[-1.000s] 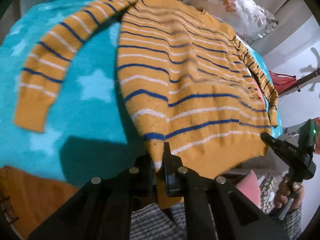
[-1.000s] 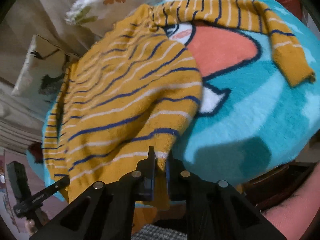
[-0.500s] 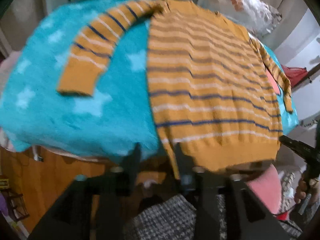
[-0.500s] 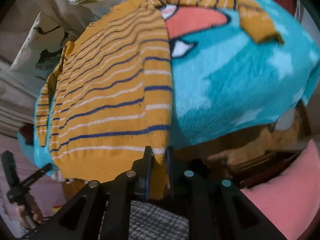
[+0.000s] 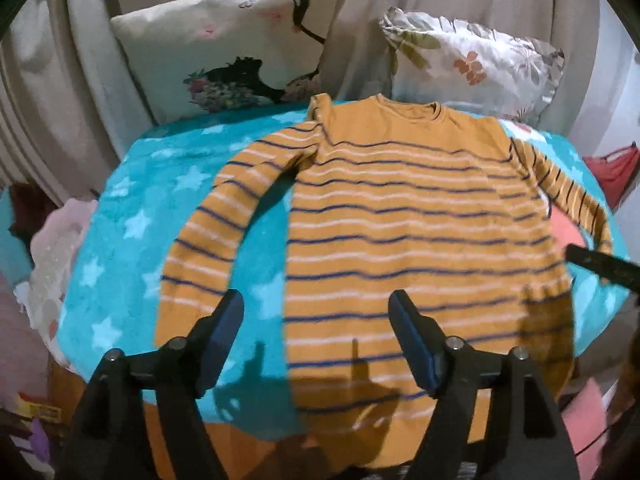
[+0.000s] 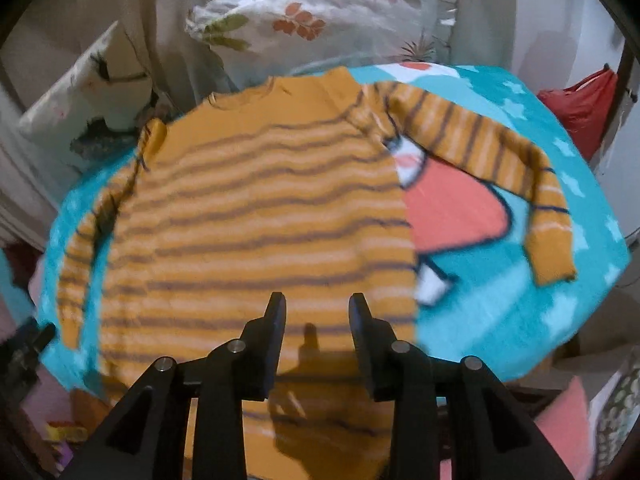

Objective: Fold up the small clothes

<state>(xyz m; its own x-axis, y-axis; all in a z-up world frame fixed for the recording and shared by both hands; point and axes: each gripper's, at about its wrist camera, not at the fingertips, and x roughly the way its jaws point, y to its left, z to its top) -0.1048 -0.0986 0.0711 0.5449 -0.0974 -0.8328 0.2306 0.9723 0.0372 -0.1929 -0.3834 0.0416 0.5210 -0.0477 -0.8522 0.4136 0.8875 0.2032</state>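
Observation:
A small mustard sweater with blue and white stripes lies flat, neck away from me, on a turquoise star blanket; its hem hangs over the near edge. It also shows in the right wrist view, both sleeves spread out to the sides. My left gripper is open and empty, above the hem's left part. My right gripper is open and empty, above the lower middle of the sweater. The right gripper's tip shows at the right edge of the left wrist view.
Two pillows lean at the back: a white one with a dark silhouette and a floral one. A beige curtain hangs behind them. Red cloth lies at the right. Pale clothes are piled left of the blanket.
Both grippers let go of the sweater's hem, opened and pulled back. The sweater went from lifted and bunched to lying spread flat on the blanket.

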